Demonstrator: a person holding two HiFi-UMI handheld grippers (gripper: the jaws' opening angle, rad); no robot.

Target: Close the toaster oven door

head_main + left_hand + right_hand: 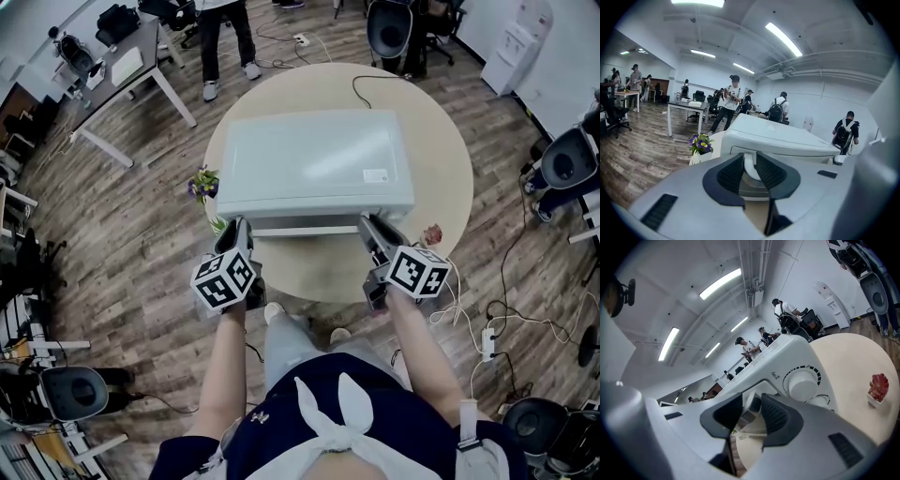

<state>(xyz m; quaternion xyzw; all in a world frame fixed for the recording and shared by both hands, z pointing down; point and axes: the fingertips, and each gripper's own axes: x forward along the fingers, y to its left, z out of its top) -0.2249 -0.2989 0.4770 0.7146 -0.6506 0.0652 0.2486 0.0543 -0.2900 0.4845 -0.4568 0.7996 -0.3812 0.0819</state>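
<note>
Small flower pot (202, 184) at the left edge of the round counter (441, 169), just beside the toaster oven (314, 159). The oven sits mid-counter, front facing the person. Left gripper (239, 225): jaws closed on the left end of the white door handle (305, 231). Door close to upright; full seating not resolvable. Right gripper (373, 227): jaws clamped on the handle's right end, beside the control dial (804, 383). Small red ornament (432, 233) stands right of the oven.

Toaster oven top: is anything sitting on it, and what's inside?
Only a small white label lies on the toaster oven's flat top, near its right front corner. The inside cannot be seen: every view shows only its outside.
</note>
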